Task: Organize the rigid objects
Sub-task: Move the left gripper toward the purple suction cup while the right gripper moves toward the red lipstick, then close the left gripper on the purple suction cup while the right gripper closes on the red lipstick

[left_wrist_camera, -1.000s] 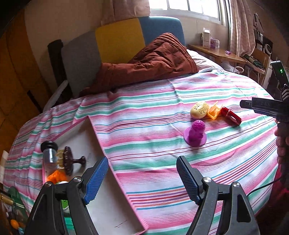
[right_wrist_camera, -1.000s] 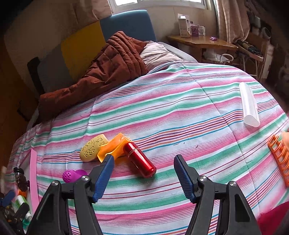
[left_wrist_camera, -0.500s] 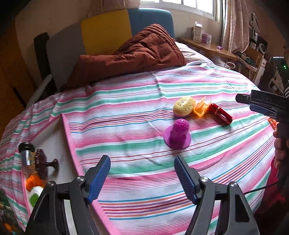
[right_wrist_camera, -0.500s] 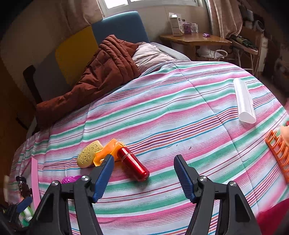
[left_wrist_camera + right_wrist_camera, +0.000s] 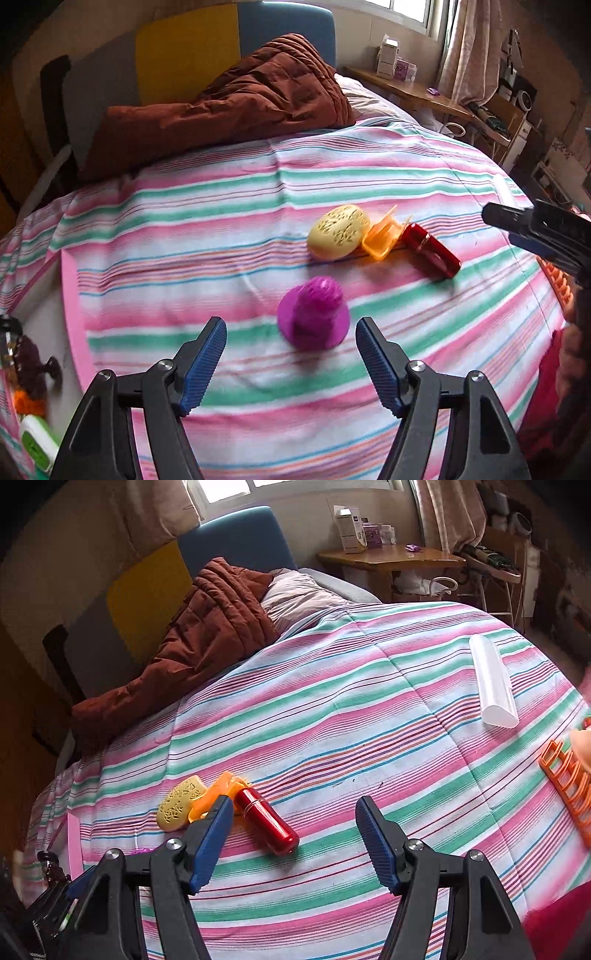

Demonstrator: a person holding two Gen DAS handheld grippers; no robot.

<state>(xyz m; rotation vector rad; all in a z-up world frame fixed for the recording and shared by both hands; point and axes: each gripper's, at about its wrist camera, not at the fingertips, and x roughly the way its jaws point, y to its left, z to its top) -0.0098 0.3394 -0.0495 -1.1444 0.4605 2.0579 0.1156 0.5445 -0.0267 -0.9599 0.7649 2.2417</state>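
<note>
Your left claw, unclenched after narrowing slightly, closes in on the purple plastic dome-and-disc toy just ahead on the striped bed. Next: straddle it, clench.

bedspread: pink, green and white stripes with thin blue lines | quilt: rust brown | headboard: yellow, blue and grey panels | toy: magenta | oval case: pale yellow, leaf pattern | clip: orange | cylinder: glossy red | gripper pads: ribbed blue
</note>
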